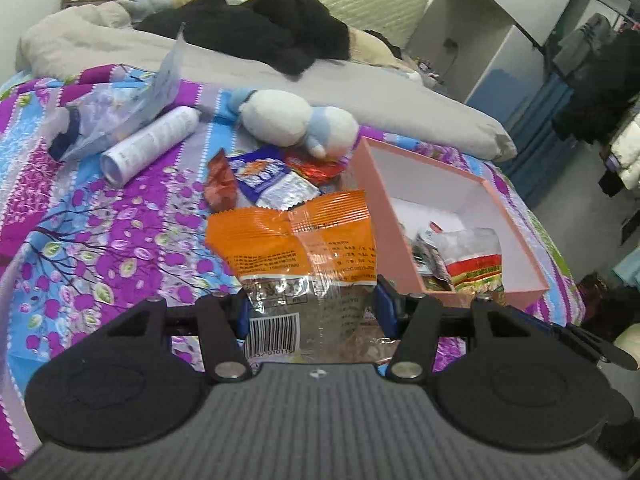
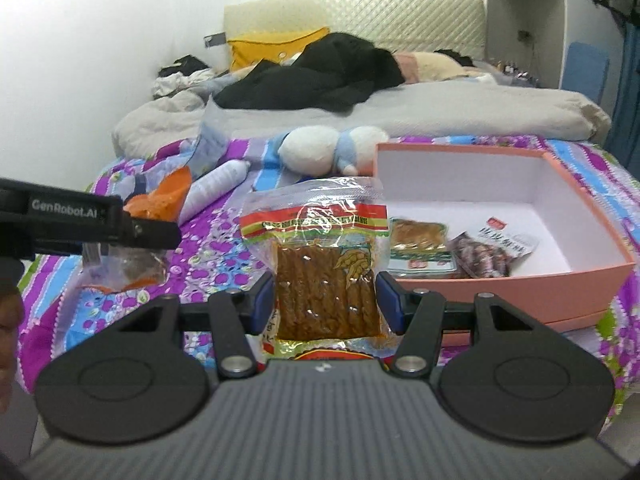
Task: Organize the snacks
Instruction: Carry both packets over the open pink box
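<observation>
Glossy, crinkled plastic on the orange snack packet with clear lower part point(image 1: 296, 248). Shiny transparent film on the red-and-green packet of brown sticks point(image 2: 320, 256). Smooth matt cardboard on the pink rectangular box with white inside point(image 2: 520, 284). Soft printed cloth on the purple flowered bedsheet point(image 1: 100, 240). Fuzzy plush on the white-and-blue soft toy point(image 1: 296, 120). Matt black plastic on the left gripper point(image 1: 310, 308) and right gripper point(image 2: 326, 302), with ribbed grey base.
</observation>
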{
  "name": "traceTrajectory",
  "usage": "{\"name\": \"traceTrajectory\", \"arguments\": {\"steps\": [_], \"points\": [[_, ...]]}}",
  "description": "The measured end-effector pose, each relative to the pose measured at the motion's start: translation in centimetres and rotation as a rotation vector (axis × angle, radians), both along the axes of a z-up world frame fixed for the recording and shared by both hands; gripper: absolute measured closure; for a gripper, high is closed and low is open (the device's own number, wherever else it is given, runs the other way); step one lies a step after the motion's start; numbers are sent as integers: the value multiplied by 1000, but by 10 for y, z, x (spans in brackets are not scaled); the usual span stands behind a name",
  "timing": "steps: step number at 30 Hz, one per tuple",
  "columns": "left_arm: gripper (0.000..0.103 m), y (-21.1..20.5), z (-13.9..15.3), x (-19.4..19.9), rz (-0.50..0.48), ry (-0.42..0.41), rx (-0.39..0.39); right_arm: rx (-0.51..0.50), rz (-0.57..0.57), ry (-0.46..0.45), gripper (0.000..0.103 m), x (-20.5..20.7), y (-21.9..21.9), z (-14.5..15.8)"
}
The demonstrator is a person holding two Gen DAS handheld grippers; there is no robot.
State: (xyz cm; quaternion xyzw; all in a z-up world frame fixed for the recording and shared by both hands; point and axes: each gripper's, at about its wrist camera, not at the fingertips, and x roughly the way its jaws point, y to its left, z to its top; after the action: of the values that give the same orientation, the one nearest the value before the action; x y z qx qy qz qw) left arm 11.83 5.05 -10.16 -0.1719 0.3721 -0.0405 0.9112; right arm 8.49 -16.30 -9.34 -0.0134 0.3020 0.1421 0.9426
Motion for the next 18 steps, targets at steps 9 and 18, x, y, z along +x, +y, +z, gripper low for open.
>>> {"name": "traceTrajectory", "arguments": {"steps": [9, 18], "points": [[41, -44, 5, 9, -78, -20, -46, 4, -81, 12, 46, -15, -39, 4], [41, -69, 0, 34, -149, 2, -57, 12, -139, 36, 46, -11, -59, -3]]}}
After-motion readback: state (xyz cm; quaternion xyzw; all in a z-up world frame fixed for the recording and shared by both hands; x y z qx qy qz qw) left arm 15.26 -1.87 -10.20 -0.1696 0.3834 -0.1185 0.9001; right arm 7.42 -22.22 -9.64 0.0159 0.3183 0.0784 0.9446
